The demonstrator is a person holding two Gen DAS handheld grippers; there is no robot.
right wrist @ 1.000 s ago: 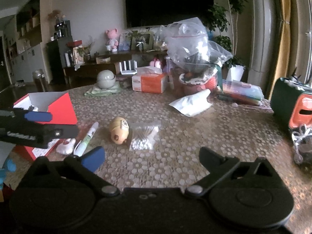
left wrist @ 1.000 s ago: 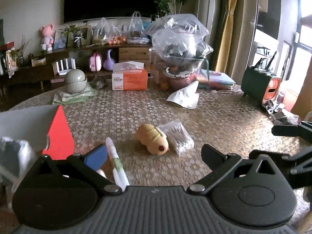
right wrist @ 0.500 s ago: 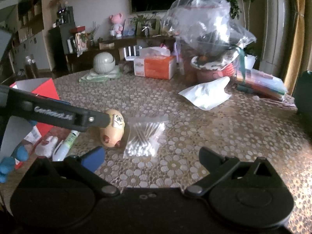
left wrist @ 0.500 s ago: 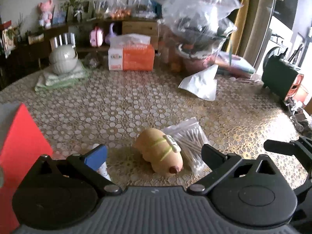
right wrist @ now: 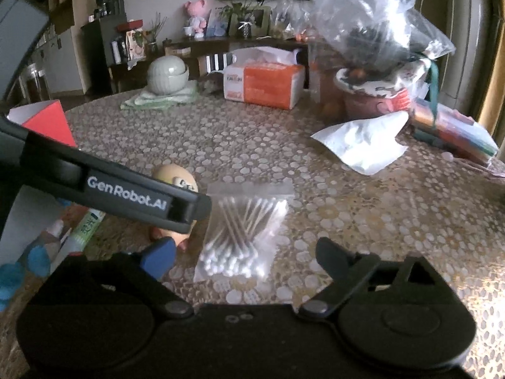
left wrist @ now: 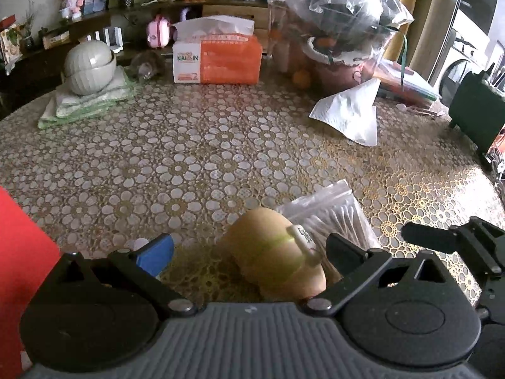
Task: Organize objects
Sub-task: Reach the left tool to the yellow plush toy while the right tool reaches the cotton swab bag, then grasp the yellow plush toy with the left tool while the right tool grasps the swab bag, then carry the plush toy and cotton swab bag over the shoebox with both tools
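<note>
- Toy [left wrist: 277,252]: a tan, egg-shaped soft figure lying on its side on the table, with a thin yellow-green band around the body, a white tag on top, and a pinkish end turned toward the camera. In the left wrist view it lies between the two fingers of the left gripper [left wrist: 249,249], whose jaws stand wide apart without touching it.
- Swab bag [right wrist: 243,230]: a clear zip bag of cotton swabs, white tips bunched at the near end, lying flat just beside the toy. It lies ahead of the right gripper [right wrist: 246,252], between the lines of its fingers. These jaws have just been closing a little but remain wide apart, pressing on nothing.
- Tube [right wrist: 86,230]: a white tube with green print, left of the toy, next to a red box [right wrist: 50,123].
- Table [left wrist: 195,158]: covered in a cloth patterned with white and gold flowers.
- Far side: an orange tissue box [left wrist: 217,60], stacked grey bowls [left wrist: 90,66] on folded green cloth, a crumpled white tissue [left wrist: 353,113], and large clear plastic bags [left wrist: 344,3] over containers.
</note>
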